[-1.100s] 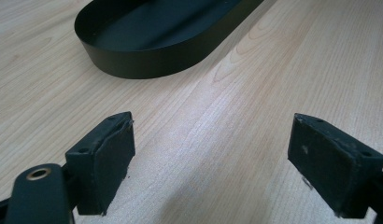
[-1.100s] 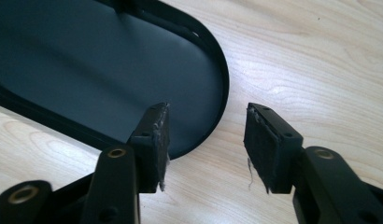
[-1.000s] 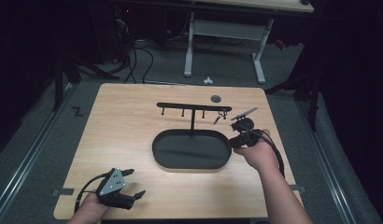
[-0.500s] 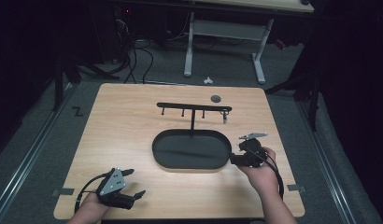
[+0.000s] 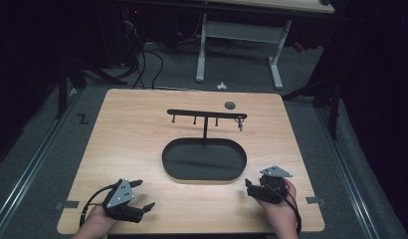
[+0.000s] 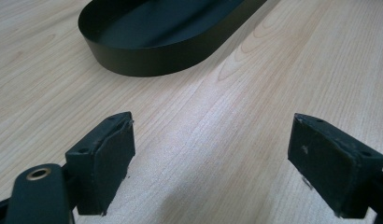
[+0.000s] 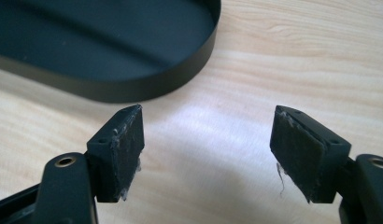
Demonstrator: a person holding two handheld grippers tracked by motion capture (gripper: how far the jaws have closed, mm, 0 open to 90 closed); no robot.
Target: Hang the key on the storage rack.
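High view: a black oval tray (image 5: 204, 160) sits mid-tabletop (image 5: 132, 134). Behind it stands a black hook rack (image 5: 206, 115), a small key-like item (image 5: 239, 122) hanging at its right end. The left tool (image 5: 140, 196) rests near the tray's front left, jaws spread wide and empty. The right tool (image 5: 249, 188) sits just off the tray's front right corner; its jaws have just been opening, nothing between them.

Left gripper view: pads (image 6: 108, 158) wide apart over bare wood, tray ahead.

Right gripper view: pads (image 7: 129, 144) wide apart, empty, tray rim (image 7: 147, 91) close ahead.
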